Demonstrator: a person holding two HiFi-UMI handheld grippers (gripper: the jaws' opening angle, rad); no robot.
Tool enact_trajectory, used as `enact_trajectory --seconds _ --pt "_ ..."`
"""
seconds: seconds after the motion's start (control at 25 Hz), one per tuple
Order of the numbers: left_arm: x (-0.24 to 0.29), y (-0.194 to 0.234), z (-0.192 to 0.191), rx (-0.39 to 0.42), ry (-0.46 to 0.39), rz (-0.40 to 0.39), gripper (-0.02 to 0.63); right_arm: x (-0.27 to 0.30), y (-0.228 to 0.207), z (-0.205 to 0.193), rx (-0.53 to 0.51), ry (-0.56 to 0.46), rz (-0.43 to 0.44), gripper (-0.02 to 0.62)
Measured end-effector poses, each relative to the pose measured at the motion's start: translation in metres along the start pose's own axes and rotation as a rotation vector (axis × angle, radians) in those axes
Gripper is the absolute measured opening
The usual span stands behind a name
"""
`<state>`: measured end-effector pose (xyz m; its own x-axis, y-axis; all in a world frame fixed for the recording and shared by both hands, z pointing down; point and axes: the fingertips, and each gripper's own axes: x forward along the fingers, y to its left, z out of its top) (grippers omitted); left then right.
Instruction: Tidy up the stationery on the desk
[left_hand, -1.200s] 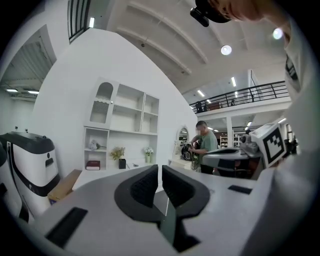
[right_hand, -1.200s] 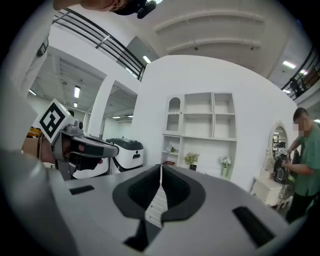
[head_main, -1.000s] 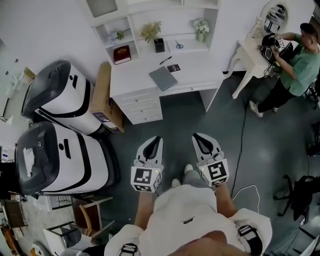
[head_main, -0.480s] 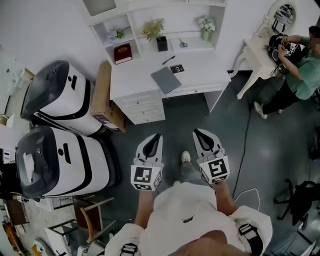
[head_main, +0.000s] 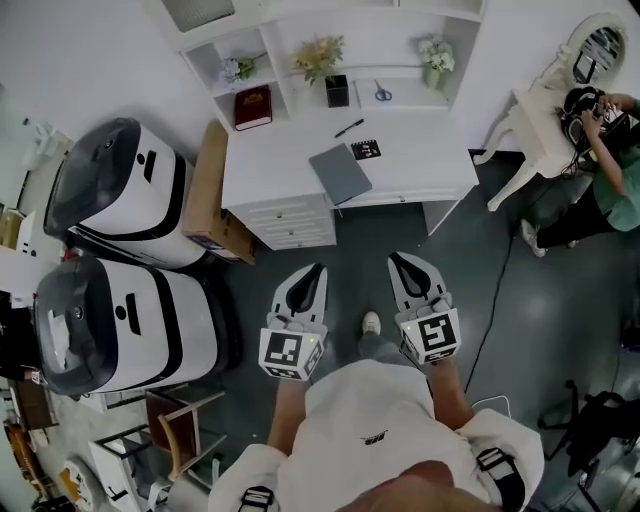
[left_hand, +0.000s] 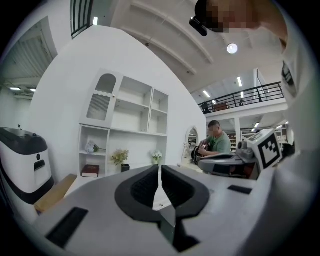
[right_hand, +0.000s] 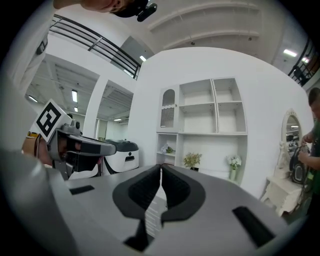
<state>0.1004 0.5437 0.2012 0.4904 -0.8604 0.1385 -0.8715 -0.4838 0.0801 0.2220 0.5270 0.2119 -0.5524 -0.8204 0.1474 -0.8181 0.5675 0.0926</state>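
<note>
A white desk (head_main: 420, 170) stands ahead against the wall. On it lie a grey notebook (head_main: 340, 173), a black pen (head_main: 349, 128) and a small black card (head_main: 366, 150). On the shelf behind are blue scissors (head_main: 384, 93), a black pen holder (head_main: 337, 91) and a red book (head_main: 253, 107). My left gripper (head_main: 318, 269) and right gripper (head_main: 394, 259) hang side by side over the dark floor, well short of the desk. Both are shut with nothing in them. In the left gripper view the jaws (left_hand: 159, 169) meet tip to tip, and the right gripper (right_hand: 161, 172) shows the same.
Two large white and black machines (head_main: 120, 190) (head_main: 120, 320) stand at the left, with a cardboard box (head_main: 208, 190) beside the desk. A person (head_main: 610, 160) stands at a small white table (head_main: 535, 110) at the right. A cable (head_main: 490, 300) runs across the floor. Potted flowers (head_main: 318, 58) sit on the shelf.
The desk and shelf have drifted right and slightly nearer in the head view as I step forward. Both grippers keep their place, still shut.
</note>
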Motion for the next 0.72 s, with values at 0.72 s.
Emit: enact_trajectory --seconds 0.72 --pt "0.122 0.044 -0.019 -0.047 0.06 0.101 0.0 0.099 -0.094 -0.032 0.026 0.04 0.073 0.002"
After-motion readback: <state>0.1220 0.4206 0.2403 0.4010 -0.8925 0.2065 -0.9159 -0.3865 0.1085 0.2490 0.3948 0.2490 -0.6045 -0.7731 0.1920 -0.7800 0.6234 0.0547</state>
